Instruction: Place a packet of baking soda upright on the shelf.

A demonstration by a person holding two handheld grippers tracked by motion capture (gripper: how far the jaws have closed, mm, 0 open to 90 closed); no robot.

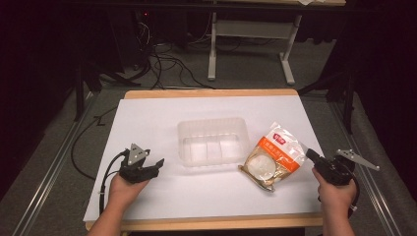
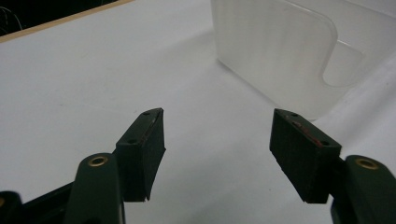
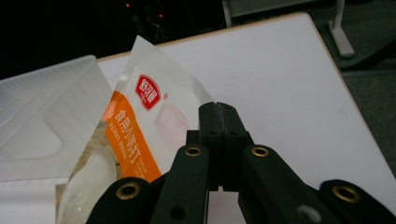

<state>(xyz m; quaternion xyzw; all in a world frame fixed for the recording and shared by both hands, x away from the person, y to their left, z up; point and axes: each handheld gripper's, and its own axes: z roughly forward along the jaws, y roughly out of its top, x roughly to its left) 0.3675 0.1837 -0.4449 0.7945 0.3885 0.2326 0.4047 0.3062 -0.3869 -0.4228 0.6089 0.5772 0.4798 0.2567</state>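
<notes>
An orange and white food packet (image 1: 269, 157) with a round pale cake inside lies on the white table, right of a clear plastic tray (image 1: 213, 141). My right gripper (image 1: 310, 153) is at the packet's right edge. In the right gripper view its jaws are pressed together on the thin edge of the packet (image 3: 140, 121), which tilts up from the table, with the tray (image 3: 42, 107) behind it. My left gripper (image 1: 158, 163) rests at the front left, open, with nothing between its fingers. In the left gripper view this gripper (image 2: 217, 140) points toward the tray (image 2: 280, 51).
The white sheet (image 1: 157, 118) covers a wooden tabletop whose edge shows at the back and front. Beyond the table stand a grey desk frame (image 1: 251, 44) and cables (image 1: 167, 64) on the dark floor. Metal rails run along both sides.
</notes>
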